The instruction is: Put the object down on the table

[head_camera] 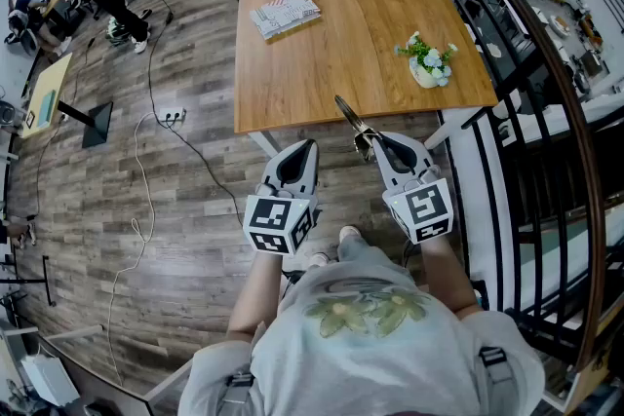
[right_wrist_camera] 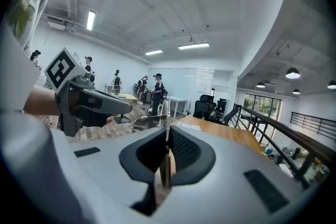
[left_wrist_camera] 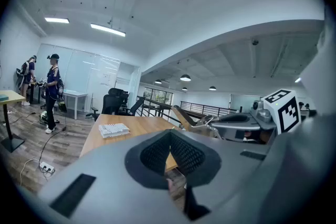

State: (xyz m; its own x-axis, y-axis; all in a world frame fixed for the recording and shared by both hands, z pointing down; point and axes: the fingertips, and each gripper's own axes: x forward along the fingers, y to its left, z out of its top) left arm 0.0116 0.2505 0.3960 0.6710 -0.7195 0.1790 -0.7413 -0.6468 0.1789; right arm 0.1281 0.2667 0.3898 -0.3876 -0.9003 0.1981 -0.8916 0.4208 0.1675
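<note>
The desk (head_camera: 361, 34) had lots of bare wood in the middle. A folded paper (head_camera: 285, 15) lay near its far left side. A little flower pot (head_camera: 426, 61) sat near its right edge. A black railing (head_camera: 531, 102) ran close by on the right, and wood floor (head_camera: 185, 209) lay open on the left. The right gripper (head_camera: 376, 143) pinched a thin tool (head_camera: 348, 115) tight in its fingers (right_wrist_camera: 185, 150). The tool was brown with a shiny metal bit and poked out over the desk's near edge. The left gripper (head_camera: 308, 147) hung beside it, short of the desk, with its fingers pressed together on nothing.
</note>
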